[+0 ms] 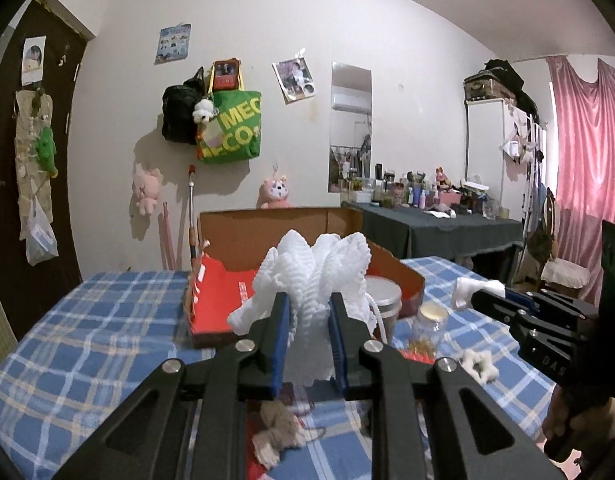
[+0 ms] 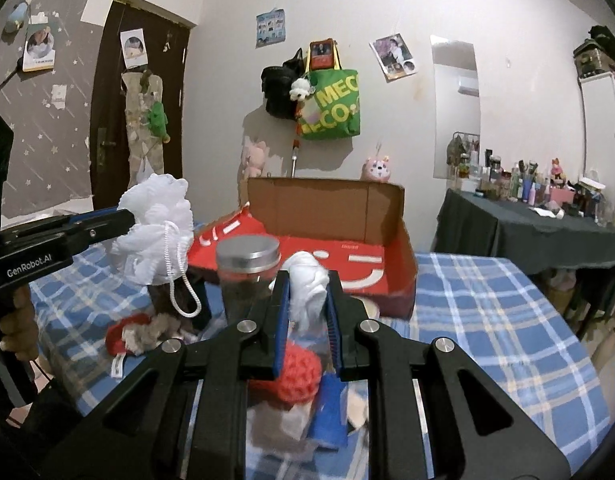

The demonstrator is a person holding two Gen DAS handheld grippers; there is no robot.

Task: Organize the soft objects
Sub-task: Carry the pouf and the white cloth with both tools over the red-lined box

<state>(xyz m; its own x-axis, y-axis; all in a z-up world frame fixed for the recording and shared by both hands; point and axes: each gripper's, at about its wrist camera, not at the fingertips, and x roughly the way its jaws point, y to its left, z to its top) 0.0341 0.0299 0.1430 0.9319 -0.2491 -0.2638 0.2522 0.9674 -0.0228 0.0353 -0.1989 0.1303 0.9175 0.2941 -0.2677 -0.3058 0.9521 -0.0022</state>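
My left gripper [image 1: 309, 300] is shut on a white mesh bath pouf [image 1: 319, 268] and holds it above the bed, in front of the open cardboard box [image 1: 391, 258] with a red inside. In the right wrist view the same pouf [image 2: 153, 232] hangs at the left with its cord loop dangling. My right gripper [image 2: 307, 280] is shut on a small white soft cloth [image 2: 307, 280], also raised; it shows in the left wrist view [image 1: 477, 290] at the right. A red knitted piece [image 2: 299, 372] and a furry grey-and-red item [image 2: 135, 334] lie on the bed below.
A blue plaid bed cover [image 2: 487, 320] spans the scene. A glass jar with a metal lid [image 2: 247, 258] stands before the box. A dark-covered table [image 2: 527, 228] crowded with bottles is at the right. Bags [image 1: 227, 120] hang on the far wall.
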